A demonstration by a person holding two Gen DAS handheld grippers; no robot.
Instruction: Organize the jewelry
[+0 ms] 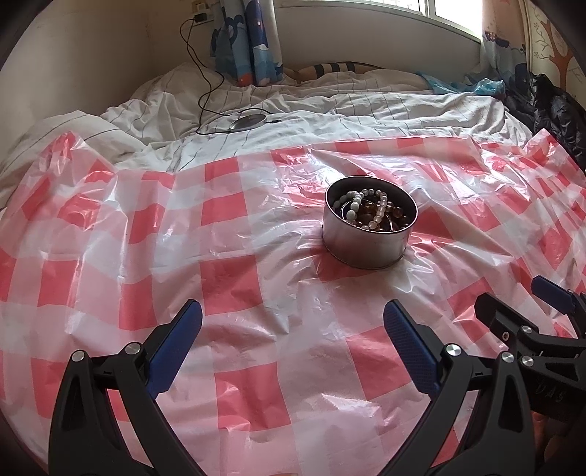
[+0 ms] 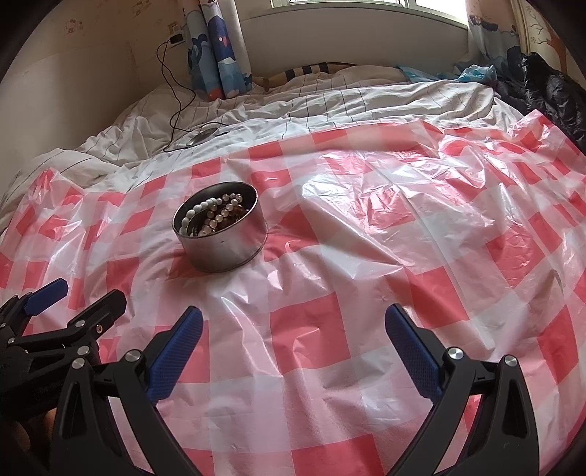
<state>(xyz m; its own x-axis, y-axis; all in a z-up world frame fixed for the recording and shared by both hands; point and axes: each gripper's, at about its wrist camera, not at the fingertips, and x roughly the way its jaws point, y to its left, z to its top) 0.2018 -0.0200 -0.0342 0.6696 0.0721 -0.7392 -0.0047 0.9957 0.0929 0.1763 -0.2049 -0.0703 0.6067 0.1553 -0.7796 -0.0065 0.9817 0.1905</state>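
Note:
A round metal tin [image 1: 366,249] [image 2: 227,252] stands on the red-and-white checked plastic sheet [image 1: 234,263] [image 2: 366,227]. Inside it lie several bead bracelets [image 1: 370,212] [image 2: 216,214], pale white ones over brown amber ones. My left gripper [image 1: 293,315] is open, low over the sheet, short of the tin and a little to its left. My right gripper [image 2: 293,318] is open too, nearer than the tin and to its right. Each gripper shows in the other's view, the right gripper [image 1: 512,296] at the edge and the left gripper [image 2: 88,293] at the far left. Nothing is between either pair of fingers.
The sheet covers a bed with rumpled white striped bedding [image 1: 329,106]. A round grey charger puck [image 1: 247,121] with a black cable [image 1: 205,84] lies behind the sheet. Curtains [image 1: 249,40], a window [image 2: 337,3] and a dark jacket [image 1: 560,110] stand at the back and right.

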